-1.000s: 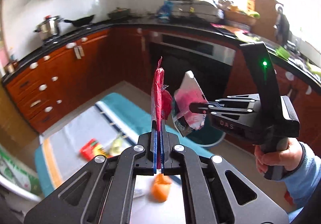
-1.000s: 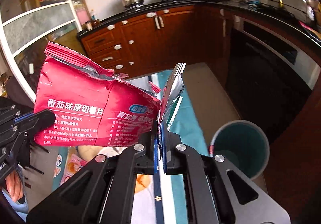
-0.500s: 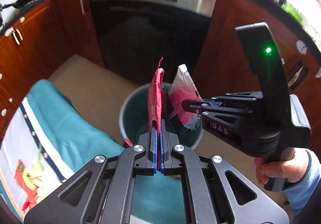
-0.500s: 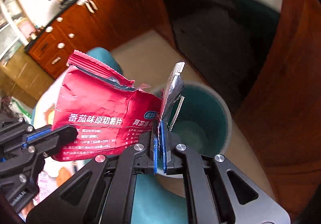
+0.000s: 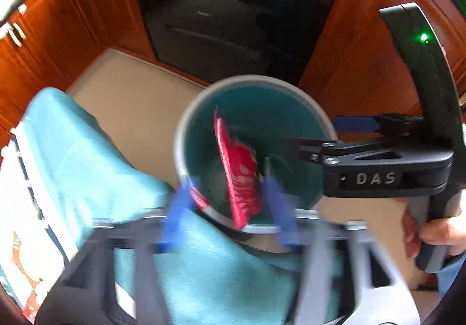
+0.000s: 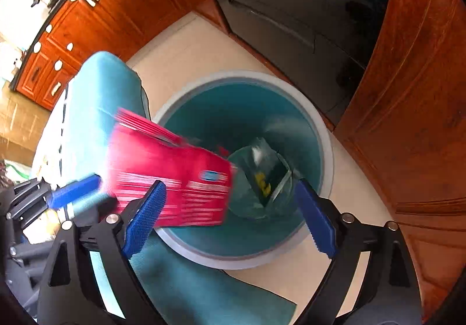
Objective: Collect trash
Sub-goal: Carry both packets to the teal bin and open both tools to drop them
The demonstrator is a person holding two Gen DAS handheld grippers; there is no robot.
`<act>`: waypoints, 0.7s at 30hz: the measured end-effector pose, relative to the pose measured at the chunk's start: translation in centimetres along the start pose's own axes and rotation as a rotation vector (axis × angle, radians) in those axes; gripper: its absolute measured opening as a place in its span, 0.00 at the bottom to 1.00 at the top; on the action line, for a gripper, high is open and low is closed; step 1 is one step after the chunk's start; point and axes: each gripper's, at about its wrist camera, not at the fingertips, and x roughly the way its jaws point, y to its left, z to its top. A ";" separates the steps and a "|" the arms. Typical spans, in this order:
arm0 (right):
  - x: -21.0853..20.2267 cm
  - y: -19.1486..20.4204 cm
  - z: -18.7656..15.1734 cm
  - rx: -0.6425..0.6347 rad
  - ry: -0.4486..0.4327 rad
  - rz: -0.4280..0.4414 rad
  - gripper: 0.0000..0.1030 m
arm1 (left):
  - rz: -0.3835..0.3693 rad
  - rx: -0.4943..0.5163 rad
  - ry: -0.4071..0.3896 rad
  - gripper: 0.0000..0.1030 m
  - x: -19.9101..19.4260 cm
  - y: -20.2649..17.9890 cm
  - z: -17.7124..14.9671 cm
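The red snack bag (image 5: 238, 176) hangs edge-on over the mouth of the teal bin (image 5: 186, 121), free between the blue pads of the left gripper (image 5: 230, 202), whose jaws have just been opening and grip nothing. In the right wrist view the red snack bag (image 6: 171, 179) lies at 9 o'clock of the bin centre, overlapping the rim. The right gripper (image 6: 230, 217) has likewise just been opening; its released foil wrapper (image 6: 262, 176) lies inside the teal bin (image 6: 320, 132), between the spread pads. A teal cloth (image 6: 102, 91) borders the bin at 9 o'clock.
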 end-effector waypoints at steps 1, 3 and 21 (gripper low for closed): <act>0.4 0.0 0.6 0.006 0.009 -0.005 0.85 | 0.018 0.009 -0.016 0.70 -0.2 0.0 -0.3; 0.4 0.1 0.6 0.015 0.019 -0.009 0.87 | 0.021 0.017 -0.011 0.73 -0.2 0.0 -0.4; -2.2 2.9 -0.8 -0.054 0.019 -0.088 0.88 | 0.044 0.025 -0.056 0.90 -4.7 -0.2 -2.6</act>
